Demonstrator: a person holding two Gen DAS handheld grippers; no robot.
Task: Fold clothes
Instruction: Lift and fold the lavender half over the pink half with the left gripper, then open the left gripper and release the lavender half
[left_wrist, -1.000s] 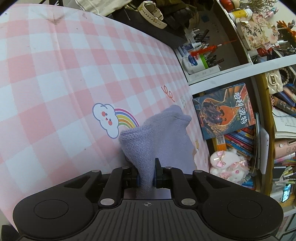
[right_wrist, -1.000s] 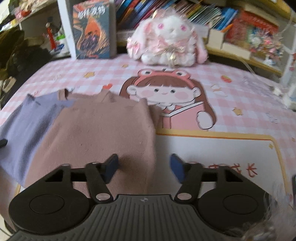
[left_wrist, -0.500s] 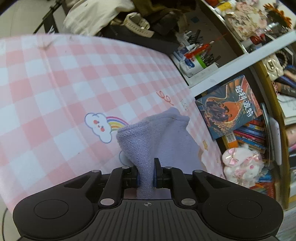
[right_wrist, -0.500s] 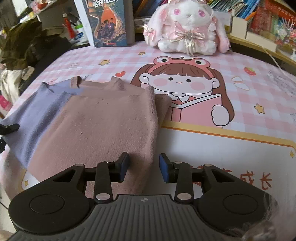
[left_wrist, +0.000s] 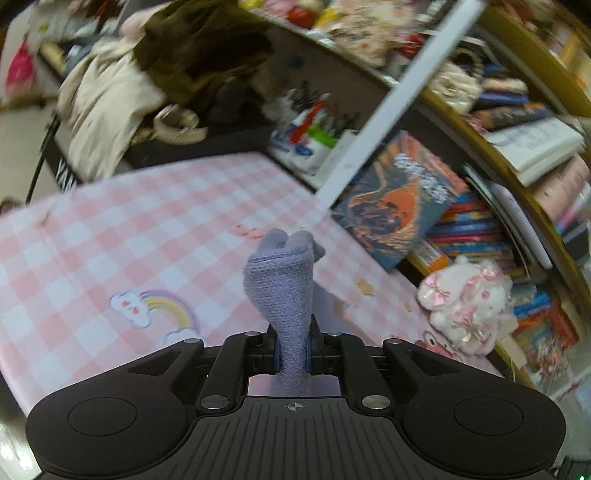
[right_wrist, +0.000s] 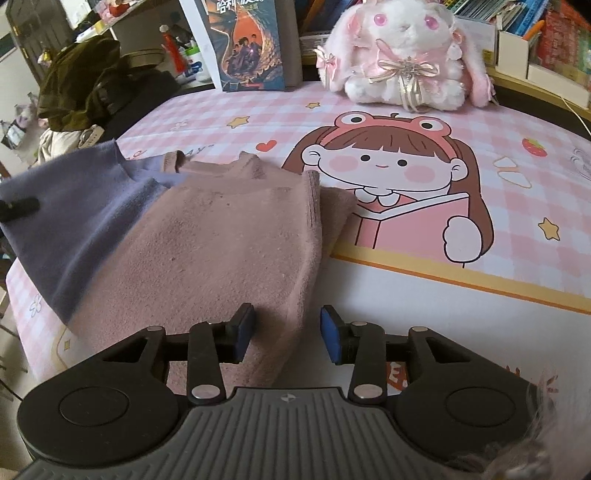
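A knit garment lies on the pink checked table cover (right_wrist: 406, 295). Its body is dusty pink (right_wrist: 221, 251) and its left part is lilac (right_wrist: 74, 221). My left gripper (left_wrist: 291, 350) is shut on the lilac part (left_wrist: 280, 284) and holds it lifted off the cover; a tip of that gripper shows at the left edge of the right wrist view (right_wrist: 18, 208). My right gripper (right_wrist: 288, 332) is open, its blue pads either side of the pink garment's right edge, low over the cover.
A white plush rabbit (right_wrist: 402, 55) and an upright book (right_wrist: 247, 44) stand at the table's far edge. Shelves of books (left_wrist: 498, 221) are behind. A pile of clothes (left_wrist: 147, 74) sits on a chair past the left end.
My left gripper has lifted and tilted up with the lilac part, which now hangs bunched. My right gripper, wide a second ago, narrowed and has reopened, moving forward over the pink edge.
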